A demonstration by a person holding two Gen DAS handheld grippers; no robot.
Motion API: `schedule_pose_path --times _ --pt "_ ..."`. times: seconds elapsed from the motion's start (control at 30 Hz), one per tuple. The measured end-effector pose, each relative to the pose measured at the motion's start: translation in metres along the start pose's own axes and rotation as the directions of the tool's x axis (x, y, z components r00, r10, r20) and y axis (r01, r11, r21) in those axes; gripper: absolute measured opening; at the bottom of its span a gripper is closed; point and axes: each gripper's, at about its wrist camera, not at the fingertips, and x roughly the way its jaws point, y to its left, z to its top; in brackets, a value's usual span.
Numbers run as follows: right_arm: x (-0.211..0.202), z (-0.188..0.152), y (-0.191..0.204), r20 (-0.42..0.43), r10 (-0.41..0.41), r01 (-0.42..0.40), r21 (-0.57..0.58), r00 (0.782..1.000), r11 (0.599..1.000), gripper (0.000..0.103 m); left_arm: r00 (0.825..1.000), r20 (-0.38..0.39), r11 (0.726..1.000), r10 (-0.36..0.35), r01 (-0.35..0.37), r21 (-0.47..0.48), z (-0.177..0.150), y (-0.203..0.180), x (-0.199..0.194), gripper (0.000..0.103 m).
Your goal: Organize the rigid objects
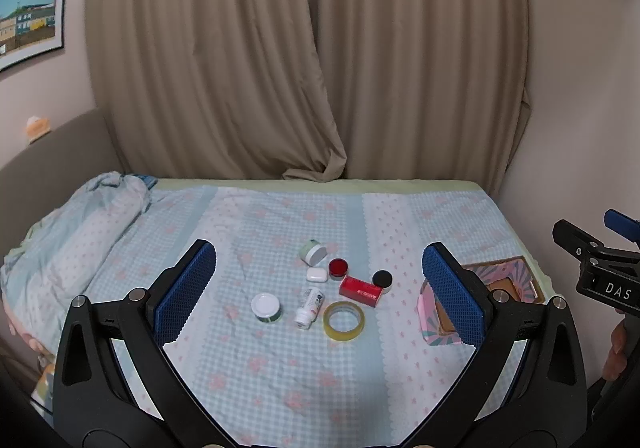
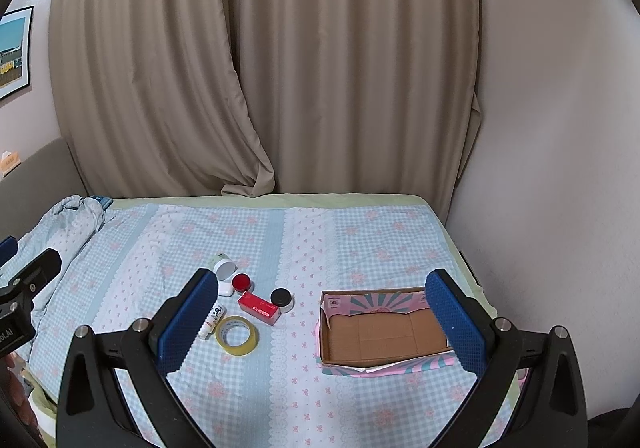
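Observation:
Several small objects lie clustered on the bed: a yellow tape roll [image 1: 344, 321] [image 2: 236, 335], a red box [image 1: 361, 290] [image 2: 259, 308], a black-lidded jar [image 1: 382, 281] [image 2: 281, 298], a red-lidded jar [image 1: 338, 269] [image 2: 241, 283], a white earbud case [image 1: 317, 274], a small white bottle [image 1: 309, 306] [image 2: 211, 321], a white-lidded tin [image 1: 265, 307] and a green jar on its side [image 1: 313, 252] [image 2: 223, 267]. An empty pink cardboard box [image 2: 384, 332] [image 1: 516, 280] sits to their right. My left gripper [image 1: 320, 296] is open above the cluster. My right gripper [image 2: 320, 320] is open and empty, above the bed between cluster and box.
A crumpled blue blanket [image 1: 72, 232] lies at the bed's left. Beige curtains [image 1: 304, 48] hang behind the bed. A wall [image 2: 560, 128] borders the right side. The right gripper's body [image 1: 600, 272] shows at the left wrist view's right edge.

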Motion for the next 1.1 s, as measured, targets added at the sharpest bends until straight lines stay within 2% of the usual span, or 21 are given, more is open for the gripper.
schedule_pose_path --times 0.63,0.9,1.1 --pt "0.000 0.002 -0.005 0.005 0.010 -0.010 0.003 1.000 1.000 0.103 1.000 -0.019 1.000 -0.009 0.009 -0.016 -0.006 0.000 0.008 0.102" --pt "0.021 0.003 0.004 -0.052 0.052 -0.054 -0.041 0.997 0.998 0.103 0.993 -0.119 0.997 0.003 -0.011 -0.070 -0.017 0.005 0.036 0.102" --pt "0.065 0.008 0.014 -0.130 0.119 -0.130 -0.081 0.984 0.988 0.103 0.976 -0.208 0.985 0.059 -0.091 -0.149 -0.030 0.022 0.073 0.102"
